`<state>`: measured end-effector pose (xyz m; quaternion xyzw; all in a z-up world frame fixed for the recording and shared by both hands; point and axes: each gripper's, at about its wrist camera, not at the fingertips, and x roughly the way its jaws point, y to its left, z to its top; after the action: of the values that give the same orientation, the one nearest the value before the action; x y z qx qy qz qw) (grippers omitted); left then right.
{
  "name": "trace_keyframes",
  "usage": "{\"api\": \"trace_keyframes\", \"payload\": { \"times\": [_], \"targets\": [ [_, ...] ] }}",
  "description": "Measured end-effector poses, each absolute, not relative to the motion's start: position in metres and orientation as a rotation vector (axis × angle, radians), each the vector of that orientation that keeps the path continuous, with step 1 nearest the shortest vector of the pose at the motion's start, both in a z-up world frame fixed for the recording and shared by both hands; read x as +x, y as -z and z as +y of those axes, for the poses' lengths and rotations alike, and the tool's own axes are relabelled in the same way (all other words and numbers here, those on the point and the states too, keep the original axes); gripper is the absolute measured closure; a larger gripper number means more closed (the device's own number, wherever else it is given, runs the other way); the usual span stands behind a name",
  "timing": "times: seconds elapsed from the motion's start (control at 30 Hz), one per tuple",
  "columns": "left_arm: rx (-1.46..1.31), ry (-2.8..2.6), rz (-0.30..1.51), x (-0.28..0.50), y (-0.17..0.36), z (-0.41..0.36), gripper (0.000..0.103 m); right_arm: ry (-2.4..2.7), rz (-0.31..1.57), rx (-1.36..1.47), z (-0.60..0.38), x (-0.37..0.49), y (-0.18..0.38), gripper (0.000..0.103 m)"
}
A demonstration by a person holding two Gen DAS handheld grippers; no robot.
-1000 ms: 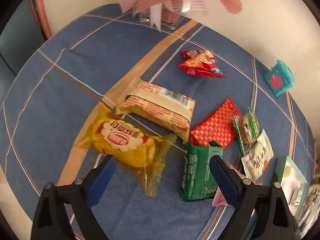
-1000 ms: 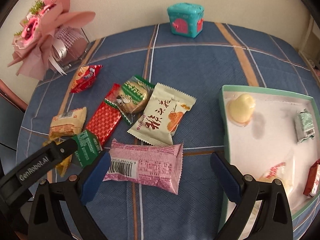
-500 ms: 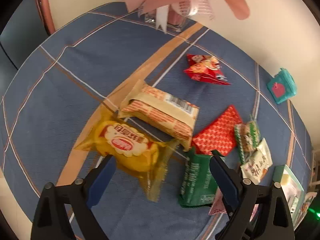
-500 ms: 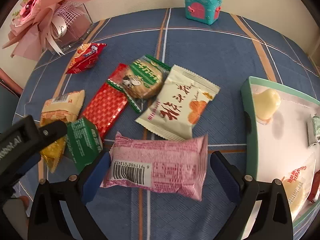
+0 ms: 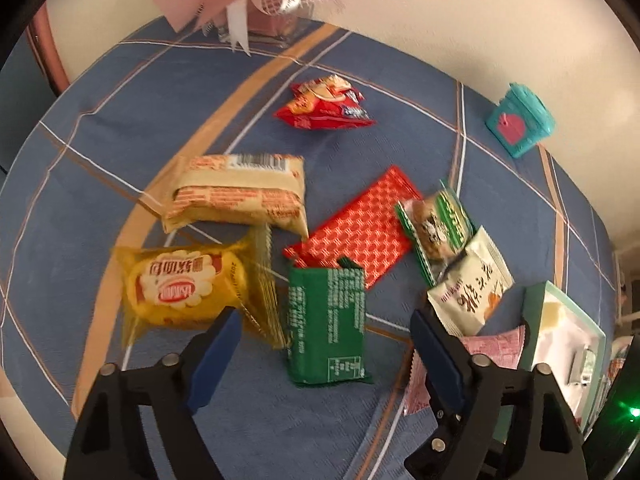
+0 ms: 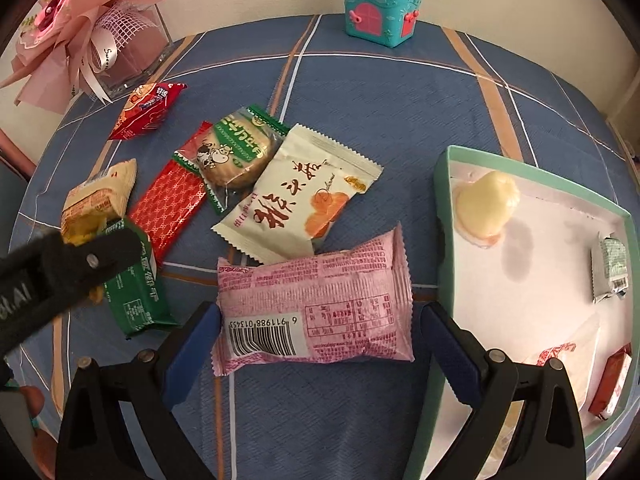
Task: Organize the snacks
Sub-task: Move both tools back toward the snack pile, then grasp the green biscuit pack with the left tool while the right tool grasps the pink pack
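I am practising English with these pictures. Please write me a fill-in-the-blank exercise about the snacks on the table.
1. The pink packet lies between the fingers of the ____ gripper.
2. The green packet lies between the fingers of the ____ gripper, whose jaws are closing.
3. The tray has a ____ rim.
4. The teal box has a ____ door.

Missing words: right; left; green; pink
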<state>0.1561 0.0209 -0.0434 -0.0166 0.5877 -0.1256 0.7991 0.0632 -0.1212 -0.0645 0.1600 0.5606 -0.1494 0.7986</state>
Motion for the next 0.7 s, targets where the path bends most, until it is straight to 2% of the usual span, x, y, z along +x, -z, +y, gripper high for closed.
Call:
{"api": "trace_keyframes", "payload": {
  "times": [0.2, 0.47, 0.63, 0.7],
  "targets": [
    [-0.059, 0.281, 1.259, 0.155, 0.036, 0.021, 0.024, 0.306, 1.210, 0.316, -0.113, 0.063, 0.066, 0.003],
    [-0.081, 0.351, 1.210, 0.155, 0.015, 0.015, 0.024, 0.291, 1.214, 0.318, -0.111, 0.064, 0.068, 0.004],
    [-0.111, 0.382, 1.273, 0.158, 0.036, 0.008, 0.033, 0.290, 1.214, 0.318, -0.109, 0.068, 0.069, 0.004],
    [-0.137, 0.370, 1.293, 0.161, 0.045, 0.013, 0.034, 0.289, 1.215, 0.315, -0.109, 0.066, 0.070, 0.004]
  ]
}}
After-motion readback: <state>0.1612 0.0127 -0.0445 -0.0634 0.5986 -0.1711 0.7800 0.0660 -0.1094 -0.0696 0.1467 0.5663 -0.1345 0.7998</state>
